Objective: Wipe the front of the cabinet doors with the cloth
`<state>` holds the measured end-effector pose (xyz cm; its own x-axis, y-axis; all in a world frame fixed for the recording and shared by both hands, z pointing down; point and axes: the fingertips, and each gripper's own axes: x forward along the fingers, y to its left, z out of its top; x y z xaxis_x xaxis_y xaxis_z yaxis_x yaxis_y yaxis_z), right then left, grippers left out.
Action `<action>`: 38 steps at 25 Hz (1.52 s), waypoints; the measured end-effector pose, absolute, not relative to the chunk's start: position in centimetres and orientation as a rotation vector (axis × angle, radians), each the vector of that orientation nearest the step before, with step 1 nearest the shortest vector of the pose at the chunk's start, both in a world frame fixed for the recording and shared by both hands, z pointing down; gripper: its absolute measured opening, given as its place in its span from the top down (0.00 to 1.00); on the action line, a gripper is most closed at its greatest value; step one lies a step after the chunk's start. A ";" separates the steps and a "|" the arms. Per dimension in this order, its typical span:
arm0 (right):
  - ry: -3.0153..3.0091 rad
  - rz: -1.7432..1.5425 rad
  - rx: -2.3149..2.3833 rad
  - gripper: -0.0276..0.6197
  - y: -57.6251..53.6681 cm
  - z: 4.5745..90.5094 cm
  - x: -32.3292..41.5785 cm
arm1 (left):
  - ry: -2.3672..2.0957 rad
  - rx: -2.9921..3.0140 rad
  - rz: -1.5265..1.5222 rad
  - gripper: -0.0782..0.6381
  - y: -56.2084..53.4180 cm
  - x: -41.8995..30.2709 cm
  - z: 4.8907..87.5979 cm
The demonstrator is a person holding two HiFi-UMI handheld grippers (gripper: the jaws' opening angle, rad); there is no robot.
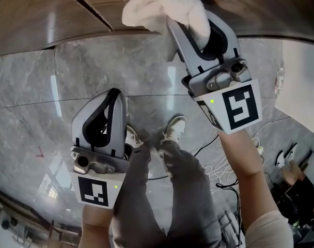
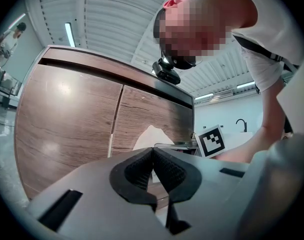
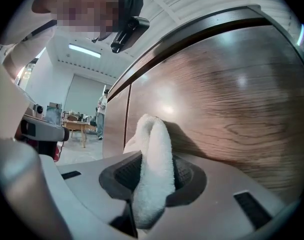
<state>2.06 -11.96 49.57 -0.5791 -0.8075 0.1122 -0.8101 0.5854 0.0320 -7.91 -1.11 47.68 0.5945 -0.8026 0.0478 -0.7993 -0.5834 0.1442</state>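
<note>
A white fluffy cloth (image 1: 165, 6) is pinched in my right gripper (image 1: 195, 27), whose jaws are shut on it. The cloth (image 3: 154, 169) bulges out past the jaws and touches the brown wood-grain cabinet door (image 3: 232, 104). Two doors meet at a vertical seam (image 2: 117, 116) in the left gripper view, with the cloth (image 2: 148, 138) showing pale against the right one. My left gripper (image 1: 111, 99) hangs lower, away from the cabinet, jaws shut with nothing between them (image 2: 153, 156).
Grey marble floor (image 1: 38, 102) lies below, with the person's shoes (image 1: 172, 128) and grey trousers between the grippers. Black cables (image 1: 224, 174) trail on the floor at the right. A dark countertop edge (image 2: 112, 64) runs above the doors. Another person stands far off (image 3: 100, 115).
</note>
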 end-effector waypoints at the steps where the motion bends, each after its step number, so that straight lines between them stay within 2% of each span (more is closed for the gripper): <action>1: -2.686 0.028 1.387 0.76 -11.9 49.5 2.8 | -1.344 2.670 -0.035 0.87 -1.1 -7.4 47.6; 21: -2.584 -0.037 1.390 0.76 -11.2 50.2 9.9 | -1.275 2.716 0.068 0.87 0.2 -3.5 48.6; 38: -2.332 0.039 1.634 0.76 -8.4 50.9 24.8 | -1.154 2.765 0.090 0.87 1.2 4.2 47.0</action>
